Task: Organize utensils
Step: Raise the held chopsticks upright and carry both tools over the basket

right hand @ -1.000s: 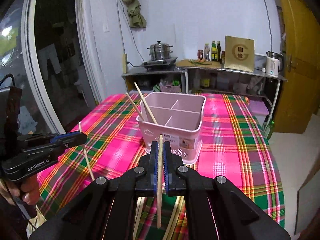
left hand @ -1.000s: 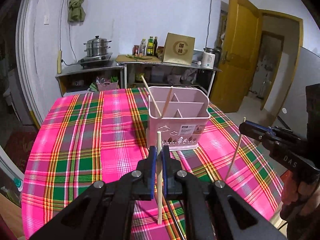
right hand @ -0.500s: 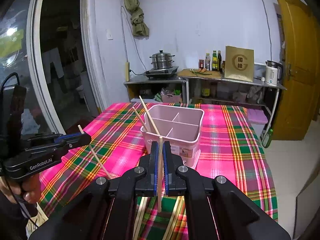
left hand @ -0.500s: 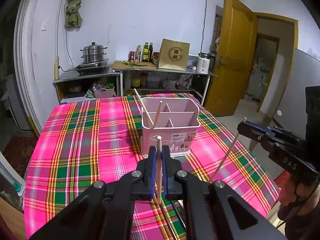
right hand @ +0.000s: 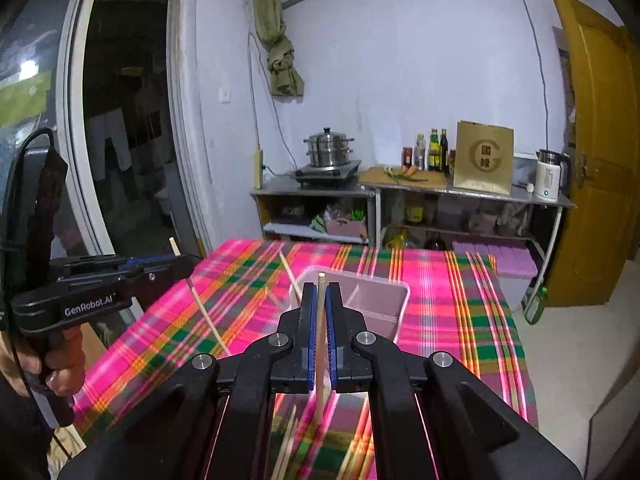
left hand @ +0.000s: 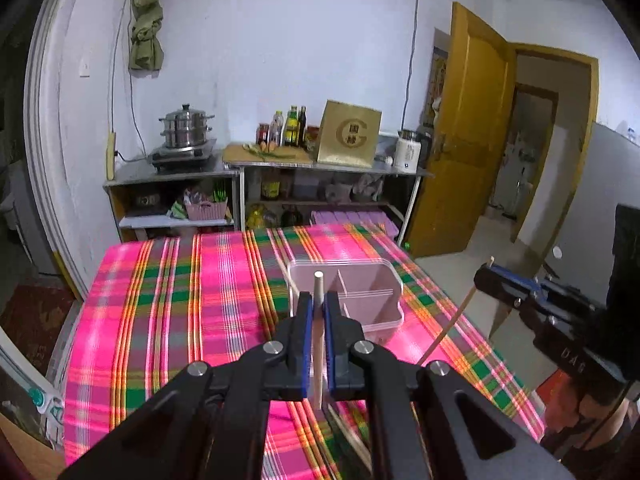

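A pink divided utensil holder (left hand: pixel 360 296) stands on the plaid table; it also shows in the right wrist view (right hand: pixel 372 304) with chopsticks leaning in its left side (right hand: pixel 290 276). My left gripper (left hand: pixel 316 312) is shut on a wooden chopstick (left hand: pixel 318 344), held upright above the table in front of the holder. My right gripper (right hand: pixel 319 312) is shut on another wooden chopstick (right hand: pixel 320 352), also upright, above and in front of the holder. Each gripper shows in the other's view, the right one (left hand: pixel 492 280) and the left one (right hand: pixel 176 260).
The table carries a pink and green plaid cloth (left hand: pixel 180 320). Loose chopsticks (right hand: pixel 288 436) lie on it near the front edge. Metal shelves with a steamer pot (left hand: pixel 186 128), bottles and a kettle stand at the far wall. A yellow door (left hand: pixel 476 136) is open at right.
Both grippers have risen and pulled back with their chopsticks. The holder now sits lower and smaller in both views.
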Available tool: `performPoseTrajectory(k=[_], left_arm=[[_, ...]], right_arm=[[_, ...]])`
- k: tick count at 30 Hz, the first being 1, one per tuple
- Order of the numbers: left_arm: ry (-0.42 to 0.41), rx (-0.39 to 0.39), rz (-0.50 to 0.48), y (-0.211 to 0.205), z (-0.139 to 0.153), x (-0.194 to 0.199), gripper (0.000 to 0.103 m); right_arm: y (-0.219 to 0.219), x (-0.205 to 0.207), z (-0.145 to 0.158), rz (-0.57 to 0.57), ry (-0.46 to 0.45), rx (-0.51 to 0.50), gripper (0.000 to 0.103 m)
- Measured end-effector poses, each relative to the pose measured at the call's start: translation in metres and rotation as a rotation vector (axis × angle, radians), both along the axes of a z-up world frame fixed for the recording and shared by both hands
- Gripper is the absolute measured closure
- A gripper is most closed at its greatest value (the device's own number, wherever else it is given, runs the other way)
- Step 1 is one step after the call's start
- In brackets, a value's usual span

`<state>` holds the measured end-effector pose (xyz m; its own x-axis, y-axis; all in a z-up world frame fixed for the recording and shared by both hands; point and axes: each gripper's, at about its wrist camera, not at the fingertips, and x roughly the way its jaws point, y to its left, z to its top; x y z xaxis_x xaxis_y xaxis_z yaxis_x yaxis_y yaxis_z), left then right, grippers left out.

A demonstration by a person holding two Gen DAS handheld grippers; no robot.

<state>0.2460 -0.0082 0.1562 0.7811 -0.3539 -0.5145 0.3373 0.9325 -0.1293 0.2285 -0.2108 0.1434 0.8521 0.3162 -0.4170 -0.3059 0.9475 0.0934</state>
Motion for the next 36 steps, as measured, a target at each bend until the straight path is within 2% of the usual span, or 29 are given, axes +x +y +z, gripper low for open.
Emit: performPoseTrajectory(k=[8, 13, 23, 36], left_arm=[[-0.076, -0.002, 0.034, 0.001, 0.036, 0.03, 0.097], [-0.094, -0.002, 0.036, -0.003, 0.04, 0.052, 0.097], [-0.073, 0.013, 0.016, -0.016, 0.015, 0.083, 0.097], [0.024, -0.003, 0.013, -0.018, -0.035, 0.113, 0.097]], right_arm=[[0.001, 0.028, 0.034, -0.014, -0.074, 0.03, 0.099], [0.004, 0.046, 0.038, -0.02, -0.087, 0.041, 0.099], [0.01, 0.077, 0.021, -0.013, -0.07, 0.06, 0.099], [0.009, 0.114, -0.033, -0.025, 0.044, 0.052, 0.099]])
